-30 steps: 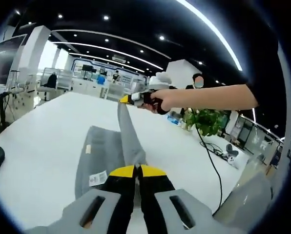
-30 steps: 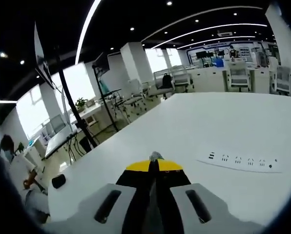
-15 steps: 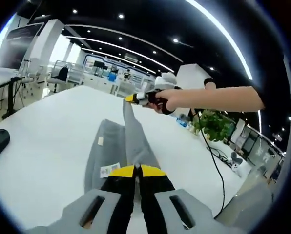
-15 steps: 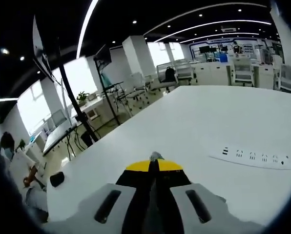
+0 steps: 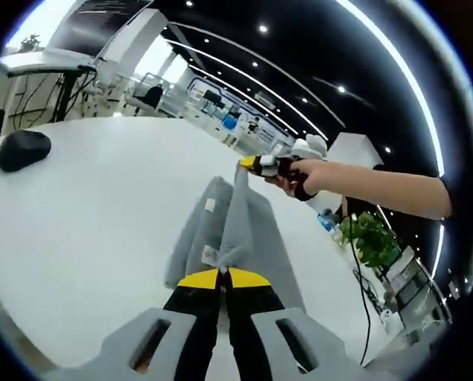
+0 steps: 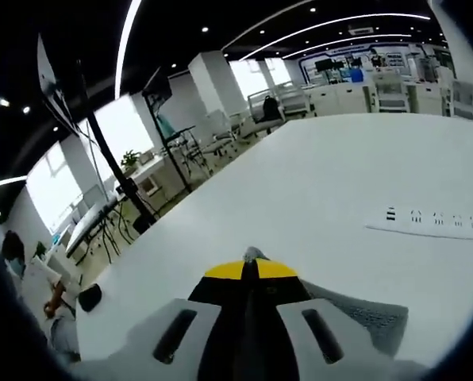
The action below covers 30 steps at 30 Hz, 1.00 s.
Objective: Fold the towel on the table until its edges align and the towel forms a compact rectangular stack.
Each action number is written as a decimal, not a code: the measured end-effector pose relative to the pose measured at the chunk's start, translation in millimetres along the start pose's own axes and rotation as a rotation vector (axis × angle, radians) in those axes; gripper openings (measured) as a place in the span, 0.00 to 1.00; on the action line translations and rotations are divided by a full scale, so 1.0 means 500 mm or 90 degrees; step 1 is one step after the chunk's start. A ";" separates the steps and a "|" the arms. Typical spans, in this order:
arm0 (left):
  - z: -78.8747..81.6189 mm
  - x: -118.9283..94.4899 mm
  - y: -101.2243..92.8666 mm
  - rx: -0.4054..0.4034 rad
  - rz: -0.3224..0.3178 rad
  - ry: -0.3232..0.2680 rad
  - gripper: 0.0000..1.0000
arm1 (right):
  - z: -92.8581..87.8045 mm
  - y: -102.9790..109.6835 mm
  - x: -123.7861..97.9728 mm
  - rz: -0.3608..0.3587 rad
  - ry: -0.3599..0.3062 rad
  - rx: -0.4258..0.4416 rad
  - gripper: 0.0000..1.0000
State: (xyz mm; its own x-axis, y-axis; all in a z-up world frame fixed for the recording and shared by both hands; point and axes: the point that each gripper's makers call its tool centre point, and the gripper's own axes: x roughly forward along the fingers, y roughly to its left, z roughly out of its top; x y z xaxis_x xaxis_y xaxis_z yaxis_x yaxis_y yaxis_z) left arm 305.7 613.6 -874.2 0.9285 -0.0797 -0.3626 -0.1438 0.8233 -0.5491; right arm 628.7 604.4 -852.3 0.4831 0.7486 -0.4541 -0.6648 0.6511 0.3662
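1. Open-plan office: rows of desks and chairs.
2. Black ceiling with strip lights.
3. White surface carrying power strip; potted plant.

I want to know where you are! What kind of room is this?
Probably a big open office or lab: long white table with a white power strip, rows of desks and chairs behind, strip lights on a black ceiling.
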 end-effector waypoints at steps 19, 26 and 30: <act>-0.039 0.020 0.063 -0.049 0.083 0.026 0.02 | -0.074 -0.012 0.059 -0.034 0.026 0.015 0.01; -0.038 0.023 0.077 -0.061 0.119 0.023 0.02 | -0.078 -0.018 0.072 -0.033 0.021 -0.019 0.01; -0.038 0.025 0.074 -0.071 0.127 0.023 0.02 | -0.081 -0.020 0.070 -0.050 0.028 -0.062 0.02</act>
State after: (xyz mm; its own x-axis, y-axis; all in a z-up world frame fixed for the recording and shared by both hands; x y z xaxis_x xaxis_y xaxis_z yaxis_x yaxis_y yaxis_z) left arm 305.3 632.2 -913.4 0.8651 0.0563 -0.4985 -0.3623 0.7574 -0.5432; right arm 629.3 619.0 -905.0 0.5114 0.6882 -0.5147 -0.6796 0.6904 0.2479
